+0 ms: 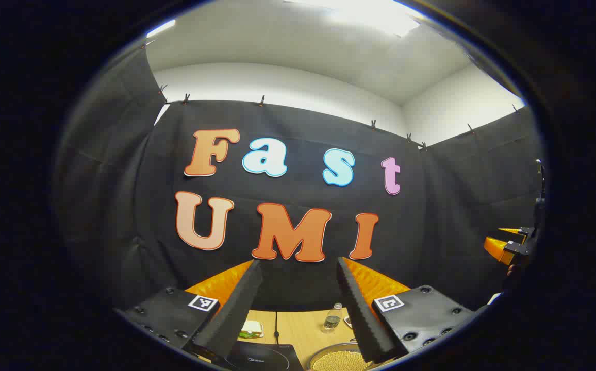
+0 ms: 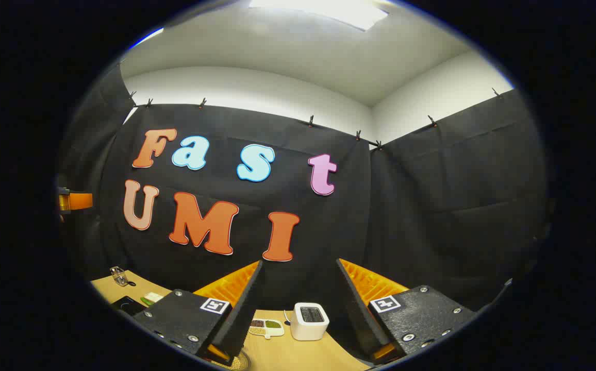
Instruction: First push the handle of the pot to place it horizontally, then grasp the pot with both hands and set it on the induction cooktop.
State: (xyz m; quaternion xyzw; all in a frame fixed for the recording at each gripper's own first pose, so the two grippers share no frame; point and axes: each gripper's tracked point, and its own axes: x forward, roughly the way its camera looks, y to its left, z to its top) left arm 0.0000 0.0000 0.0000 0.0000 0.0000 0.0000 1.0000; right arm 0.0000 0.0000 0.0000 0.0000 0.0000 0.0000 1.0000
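Note:
In the left gripper view, my left gripper (image 1: 298,262) is held high above the table and stands open with nothing between its fingers. Far below it, at the bottom edge, lies the black induction cooktop (image 1: 264,359). Just right of the cooktop sits the metal pot (image 1: 340,360), filled with pale round grains; its handle is hidden. My right gripper (image 2: 299,263) is also raised and open, holding nothing. A sliver of the pot's rim (image 2: 235,364) peeks out below its left finger. Each gripper appears at the edge of the other's view: the right gripper (image 1: 509,246), the left gripper (image 2: 73,201).
On the wooden table (image 1: 303,332) stand a small clear bottle (image 1: 332,317) and a plate with a sandwich (image 1: 251,328) behind the cooktop. A white toaster (image 2: 311,320), a small divided dish of seeds (image 2: 267,326) and a glass item (image 2: 119,276) sit near the back wall.

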